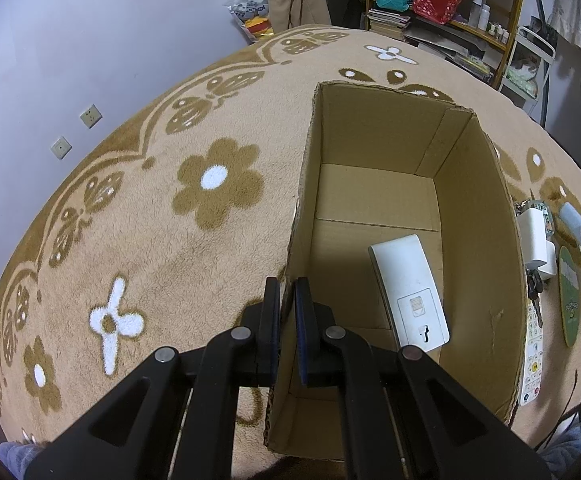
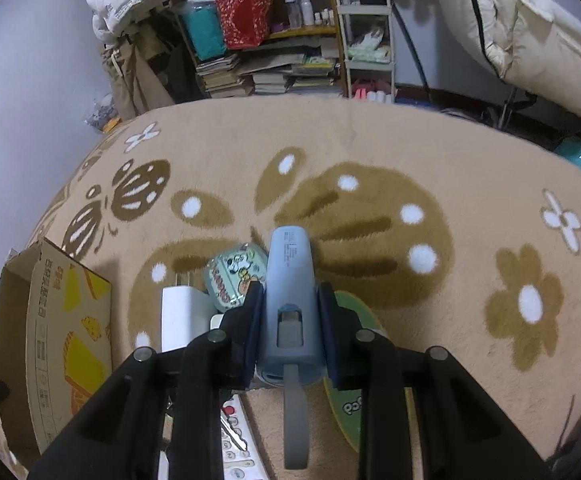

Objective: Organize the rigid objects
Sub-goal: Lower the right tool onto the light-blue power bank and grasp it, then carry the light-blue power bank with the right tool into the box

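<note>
An open cardboard box stands on a beige flowered blanket; a white flat device lies inside on its floor. My left gripper is shut on the box's near left wall. My right gripper is shut on a light blue power bank with a grey strap, held just above the blanket; it also shows at the right edge of the left wrist view. Beside the box lie a white charger, a cartoon case, a white remote, keys and a green oval card.
The box's printed outer wall stands left of my right gripper. Cluttered shelves with books and bags, a white cart and hanging bedding stand beyond the blanket's far edge. A wall with sockets is on the left.
</note>
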The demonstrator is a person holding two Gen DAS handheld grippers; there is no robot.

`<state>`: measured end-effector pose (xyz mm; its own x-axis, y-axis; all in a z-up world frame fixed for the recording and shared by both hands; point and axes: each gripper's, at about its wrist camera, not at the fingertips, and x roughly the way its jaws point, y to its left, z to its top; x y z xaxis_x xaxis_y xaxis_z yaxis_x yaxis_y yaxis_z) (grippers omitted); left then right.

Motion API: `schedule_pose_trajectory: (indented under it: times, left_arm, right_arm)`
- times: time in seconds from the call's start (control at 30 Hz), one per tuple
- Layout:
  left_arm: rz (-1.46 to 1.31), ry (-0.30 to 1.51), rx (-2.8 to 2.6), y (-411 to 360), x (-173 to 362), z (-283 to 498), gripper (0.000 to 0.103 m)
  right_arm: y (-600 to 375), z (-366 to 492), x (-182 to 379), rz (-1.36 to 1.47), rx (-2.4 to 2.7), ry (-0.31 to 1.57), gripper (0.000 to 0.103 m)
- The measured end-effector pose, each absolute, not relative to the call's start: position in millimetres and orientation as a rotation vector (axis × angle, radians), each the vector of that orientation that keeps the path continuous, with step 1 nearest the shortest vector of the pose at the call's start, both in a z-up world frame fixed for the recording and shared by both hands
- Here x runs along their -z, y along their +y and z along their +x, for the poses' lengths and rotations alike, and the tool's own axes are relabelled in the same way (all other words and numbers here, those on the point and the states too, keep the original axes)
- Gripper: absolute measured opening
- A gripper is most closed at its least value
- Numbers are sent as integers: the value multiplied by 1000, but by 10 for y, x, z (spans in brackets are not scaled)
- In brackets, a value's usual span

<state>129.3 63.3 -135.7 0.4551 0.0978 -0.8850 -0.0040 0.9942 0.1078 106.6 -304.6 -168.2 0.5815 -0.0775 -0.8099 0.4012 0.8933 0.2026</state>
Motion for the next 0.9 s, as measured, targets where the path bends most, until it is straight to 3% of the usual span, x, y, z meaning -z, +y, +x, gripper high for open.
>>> schedule_pose_trajectory:
  times: [0.33,0.9]
  left_arm:
    - [94,1097,-66,637,1357,1290,7]
    - [95,1097,-66,627,1359,1286,7]
  right_arm:
    - [-2838,1081,1322,465,151,828,29]
    - [-1798,1082,881,351,-138,752,29]
